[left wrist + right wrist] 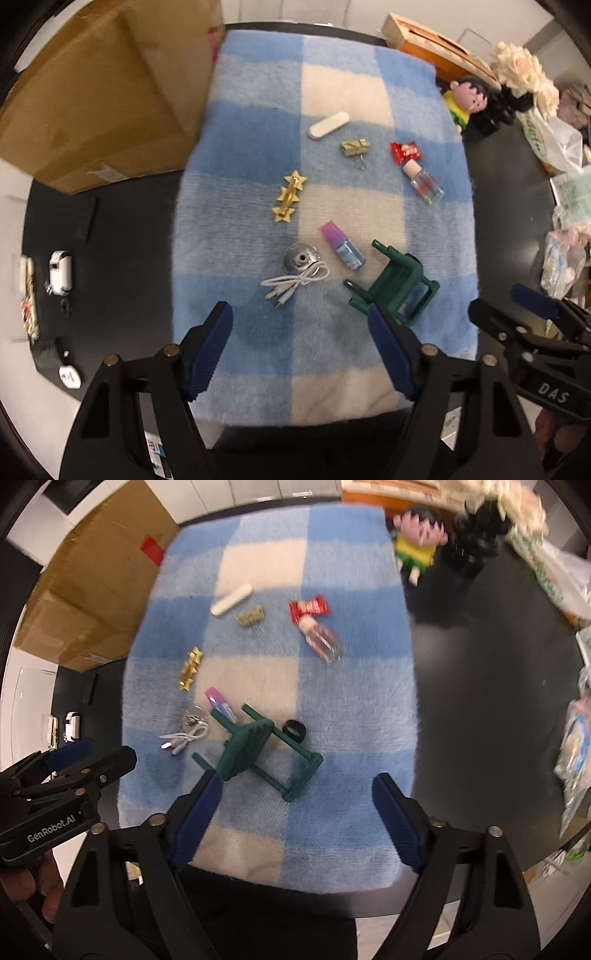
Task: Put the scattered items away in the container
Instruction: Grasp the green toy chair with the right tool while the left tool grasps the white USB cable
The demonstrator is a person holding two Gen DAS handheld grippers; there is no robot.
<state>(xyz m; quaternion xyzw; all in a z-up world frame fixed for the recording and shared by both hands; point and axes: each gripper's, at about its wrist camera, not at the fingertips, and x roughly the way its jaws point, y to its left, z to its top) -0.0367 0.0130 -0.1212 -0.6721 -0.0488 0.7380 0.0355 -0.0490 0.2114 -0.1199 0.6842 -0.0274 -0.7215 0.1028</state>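
My left tongs (301,345) spread, my right tongs (297,812) spread, both empty above fuzzy checked blanket (343,70). One green plastic stool (397,286) tipped over, legs toward far-left. One star hair clip (289,196) runs near-far. Two small bottles: purple-capped (342,245), clear glass (423,181).

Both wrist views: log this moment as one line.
left gripper: open, empty | right gripper: open, empty | green toy chair: tipped over on checked blanket | phase: nothing picked yet
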